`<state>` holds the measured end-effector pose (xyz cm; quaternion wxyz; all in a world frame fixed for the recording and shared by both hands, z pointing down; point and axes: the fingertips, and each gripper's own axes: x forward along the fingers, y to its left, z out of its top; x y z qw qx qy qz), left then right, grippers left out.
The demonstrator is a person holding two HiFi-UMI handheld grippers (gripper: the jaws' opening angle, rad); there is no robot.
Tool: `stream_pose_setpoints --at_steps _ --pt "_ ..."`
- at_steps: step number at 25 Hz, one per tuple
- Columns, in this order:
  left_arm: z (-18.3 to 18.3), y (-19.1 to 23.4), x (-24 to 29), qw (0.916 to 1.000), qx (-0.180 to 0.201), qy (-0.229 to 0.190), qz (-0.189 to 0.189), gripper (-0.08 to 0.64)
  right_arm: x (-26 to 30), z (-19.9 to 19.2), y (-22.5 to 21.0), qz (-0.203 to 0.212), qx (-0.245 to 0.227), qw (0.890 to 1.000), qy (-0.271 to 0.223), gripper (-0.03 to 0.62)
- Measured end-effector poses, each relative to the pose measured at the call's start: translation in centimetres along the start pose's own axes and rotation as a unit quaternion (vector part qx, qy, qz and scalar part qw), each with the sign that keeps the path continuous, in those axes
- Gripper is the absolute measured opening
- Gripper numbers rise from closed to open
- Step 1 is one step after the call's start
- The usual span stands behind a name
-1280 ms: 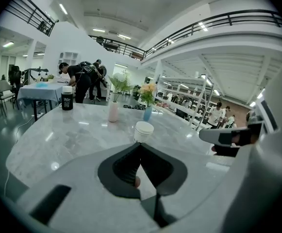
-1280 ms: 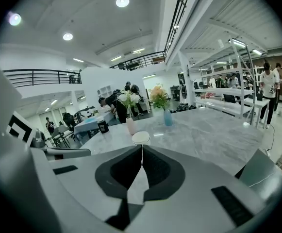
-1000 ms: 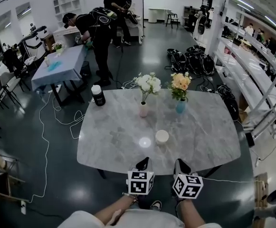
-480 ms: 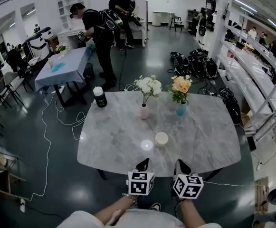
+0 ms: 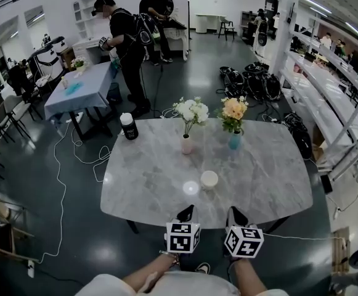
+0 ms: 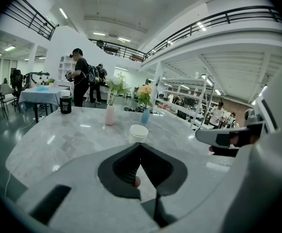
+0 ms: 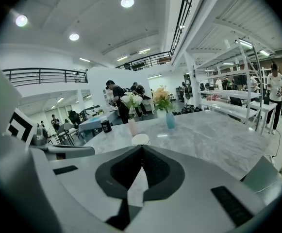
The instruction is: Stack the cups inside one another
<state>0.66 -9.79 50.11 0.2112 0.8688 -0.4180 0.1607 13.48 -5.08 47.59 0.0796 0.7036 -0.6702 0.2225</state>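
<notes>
One cup [image 5: 209,179], two vases [image 5: 186,143] [image 5: 234,140] (both flowered), one jar [image 5: 128,127]

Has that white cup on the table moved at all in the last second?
No. In the head view the white cup stands in the same spot as before, just in front and to the right of the pink vase.

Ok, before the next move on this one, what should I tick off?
1. Is the left tool empty: ok, jaws together on nothing.
2. Is the right tool empty: ok, jaws together on nothing.
3. Jaws open for a grasp: not ok.
4. Is the white cup upright on the table: ok.
5. Second cup to nest: cannot tell; only this one shows, perhaps a stack.
6. Approach clear: ok; the pink vase and blue vase stand beyond the cup.
</notes>
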Motion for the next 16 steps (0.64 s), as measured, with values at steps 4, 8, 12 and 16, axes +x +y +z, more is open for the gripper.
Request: stream_pose_setpoints --at_steps 4,8,12,16 --pt "-0.06 -0.14 0.17 1.0 0.0 0.002 -0.002 -0.005 -0.14 -0.02 -0.26 -0.003 -0.001 1.0 0.0 0.008" --pt "-0.21 -0.37 0.24 1.0 -0.001 0.001 -0.004 -0.005 -0.35 -0.18 -0.3 -0.002 -0.001 1.0 0.001 0.008" --pt "-0.3 -0.41 0.29 1.0 -0.002 0.002 -0.005 -0.005 -0.32 -0.38 -0.06 0.001 -0.004 1.0 0.004 0.008" --pt "-0.56 -0.36 0.31 1.0 -0.001 0.004 -0.004 -0.005 -0.22 -0.58 0.1 0.003 -0.004 1.0 0.005 0.008"
